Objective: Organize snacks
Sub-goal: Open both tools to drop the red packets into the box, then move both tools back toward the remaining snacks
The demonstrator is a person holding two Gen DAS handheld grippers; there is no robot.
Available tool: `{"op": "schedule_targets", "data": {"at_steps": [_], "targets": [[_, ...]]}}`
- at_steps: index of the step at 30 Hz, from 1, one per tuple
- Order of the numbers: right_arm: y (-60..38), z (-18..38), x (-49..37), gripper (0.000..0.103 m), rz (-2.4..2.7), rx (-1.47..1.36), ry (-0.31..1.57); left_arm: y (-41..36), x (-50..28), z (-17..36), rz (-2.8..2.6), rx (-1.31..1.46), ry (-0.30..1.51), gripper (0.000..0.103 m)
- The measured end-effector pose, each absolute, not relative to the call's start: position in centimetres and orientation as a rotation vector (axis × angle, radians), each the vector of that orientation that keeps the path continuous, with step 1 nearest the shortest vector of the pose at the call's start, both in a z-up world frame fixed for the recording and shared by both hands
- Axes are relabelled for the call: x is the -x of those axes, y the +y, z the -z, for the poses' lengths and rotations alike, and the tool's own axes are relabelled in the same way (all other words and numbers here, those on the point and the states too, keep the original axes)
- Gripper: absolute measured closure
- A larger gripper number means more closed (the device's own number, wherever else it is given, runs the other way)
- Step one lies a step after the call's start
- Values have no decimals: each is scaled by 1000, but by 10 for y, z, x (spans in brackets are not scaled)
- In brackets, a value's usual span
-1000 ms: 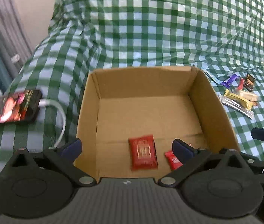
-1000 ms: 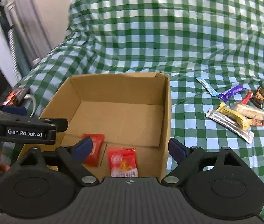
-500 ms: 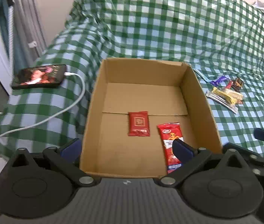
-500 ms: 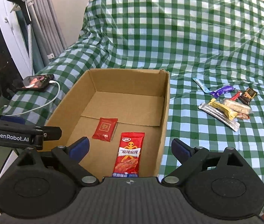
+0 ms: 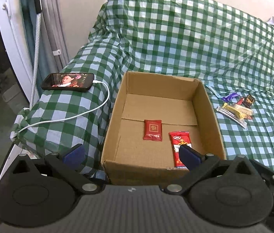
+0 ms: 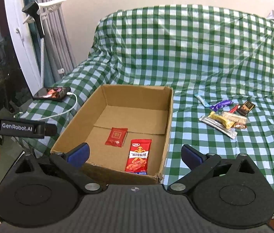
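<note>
An open cardboard box (image 5: 212, 116) (image 6: 168, 116) sits on the green checked cloth. Inside lie a small dark-red packet (image 5: 153, 129) (image 6: 116, 137) and a longer red snack bag (image 5: 179, 141) (image 6: 138, 156). A pile of several loose snacks (image 5: 235, 108) (image 6: 224, 116) lies on the cloth to the right of the box. My left gripper (image 5: 131, 154) is open and empty, held back from the box's near edge. My right gripper (image 6: 135, 154) is open and empty, also behind the near edge.
A phone (image 5: 68, 81) (image 6: 52, 93) with a lit screen lies left of the box, with a white cable (image 5: 98, 104) trailing off the edge. Curtains and a window frame (image 5: 10, 38) stand at the left. The cloth rises into a backrest (image 6: 175, 38) behind.
Both grippers have pulled back and up from the box, so the whole box, phone and backrest now show. Both snacks lie still inside the box.
</note>
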State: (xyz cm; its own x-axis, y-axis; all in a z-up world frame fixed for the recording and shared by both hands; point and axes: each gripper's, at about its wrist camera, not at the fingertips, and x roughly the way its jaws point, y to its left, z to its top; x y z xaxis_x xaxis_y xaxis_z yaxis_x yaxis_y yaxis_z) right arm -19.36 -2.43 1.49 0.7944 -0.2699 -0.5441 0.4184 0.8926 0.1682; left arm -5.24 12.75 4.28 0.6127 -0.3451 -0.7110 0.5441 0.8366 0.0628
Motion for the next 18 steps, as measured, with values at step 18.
{"op": "schedule_targets", "data": {"at_steps": [18], "targets": [[-12, -37, 235, 1, 459, -257, 447, 130, 99, -78, 637, -197, 683, 0]]}}
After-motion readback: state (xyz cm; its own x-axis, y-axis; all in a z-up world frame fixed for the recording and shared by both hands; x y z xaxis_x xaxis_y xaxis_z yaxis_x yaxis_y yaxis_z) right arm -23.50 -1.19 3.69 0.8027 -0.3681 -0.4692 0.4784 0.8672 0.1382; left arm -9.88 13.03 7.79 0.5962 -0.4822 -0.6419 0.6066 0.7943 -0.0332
